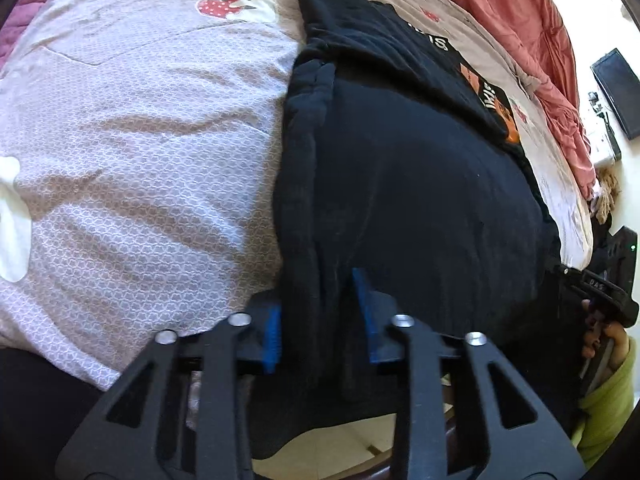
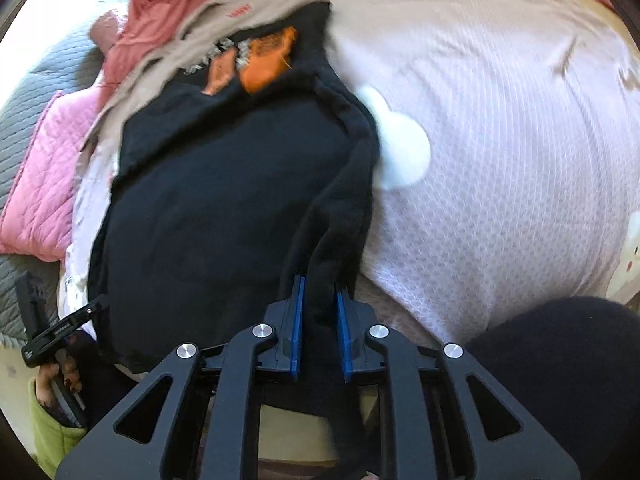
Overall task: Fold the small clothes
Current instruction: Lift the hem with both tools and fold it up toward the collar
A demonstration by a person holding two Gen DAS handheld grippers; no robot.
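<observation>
Right now you have both grippers clamped on the near hem of the black garment (image 1: pixel 420 184), which lies on the bed with its hem hanging a little over the near edge. Your left gripper (image 1: pixel 318 312) has its blue pads pinching a thick bunched fold at the garment's left side, and your right gripper (image 2: pixel 320 316) pinches a narrower rolled edge at the garment's right side; no jaw stands free. To the left of the dark cloth in the left wrist view, the bedsheet (image 1: pixel 140 160) lies open and bare for a long way, apart from shallow wrinkles. The garment is soft, thick, matte cloth, folded once, with an orange and white print (image 2: pixel 260 60) at its far end. The sheet is pale pink with a fine honeycomb pattern and a strawberry-and-bear patch (image 1: pixel 236 4). Beyond it a rumpled red quilt (image 1: pixel 520 20) runs along the far side, with a pink quilted blanket (image 2: pixel 44 184) at the left of the right wrist view. Your green sleeve (image 1: pixel 608 400) shows at the edge.
</observation>
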